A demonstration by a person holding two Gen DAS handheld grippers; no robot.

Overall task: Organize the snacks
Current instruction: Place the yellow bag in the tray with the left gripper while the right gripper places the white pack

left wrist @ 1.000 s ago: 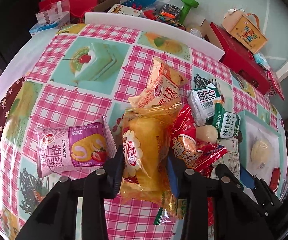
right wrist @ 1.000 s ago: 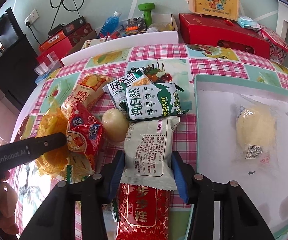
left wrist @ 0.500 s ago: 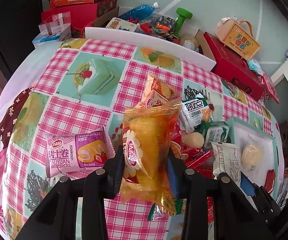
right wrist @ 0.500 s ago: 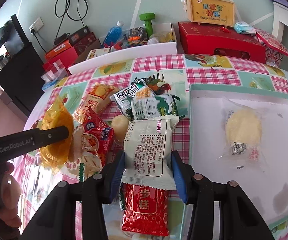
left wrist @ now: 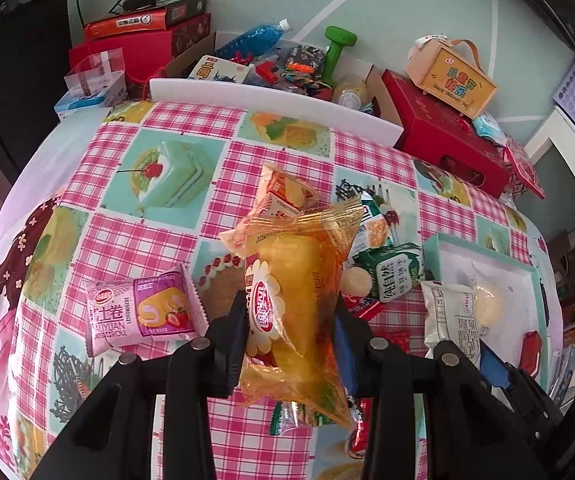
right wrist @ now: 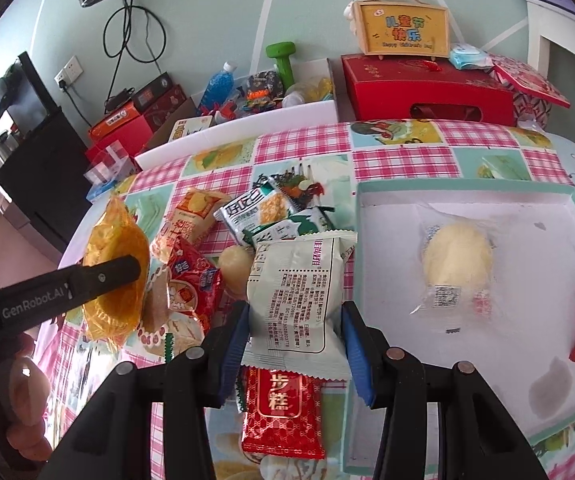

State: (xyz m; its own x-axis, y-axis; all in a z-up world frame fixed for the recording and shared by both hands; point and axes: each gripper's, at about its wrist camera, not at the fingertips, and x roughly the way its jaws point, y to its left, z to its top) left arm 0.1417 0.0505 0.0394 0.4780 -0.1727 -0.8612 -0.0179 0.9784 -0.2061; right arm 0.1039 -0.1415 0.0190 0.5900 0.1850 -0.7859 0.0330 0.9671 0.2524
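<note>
While both packets hang clear of the pink checked tablecloth [left wrist: 159, 200], each sits pinched mid-body between a pair of fingers. The left gripper [left wrist: 291, 320] is closed on a translucent orange cake wrapper [left wrist: 295, 304], held above the loose heap of snacks left of the shallow teal-rimmed white tray [right wrist: 467, 196]. The right gripper [right wrist: 295, 332] clamps a pale green printed biscuit packet [right wrist: 297, 284] just beside the tray's left wall, over a red foil cake bar [right wrist: 283, 408].

Both look light, air-puffed and soft, with slick film that could slide or crush the contents if squeezed hard; gripping across the filled middle, not the crimped end seals, seems the safest hold. The orange wrapper sags below the fingers, so I judge it floppy.

Compared with a second ago, both packets have risen: the table looks farther away in each view, the orange wrapper now floats above the heap, and the biscuit packet has come off the tablecloth and drawn nearer the tray. A purple Swiss-roll packet [left wrist: 139, 312] lies unmoved, well left of the tray.
</note>
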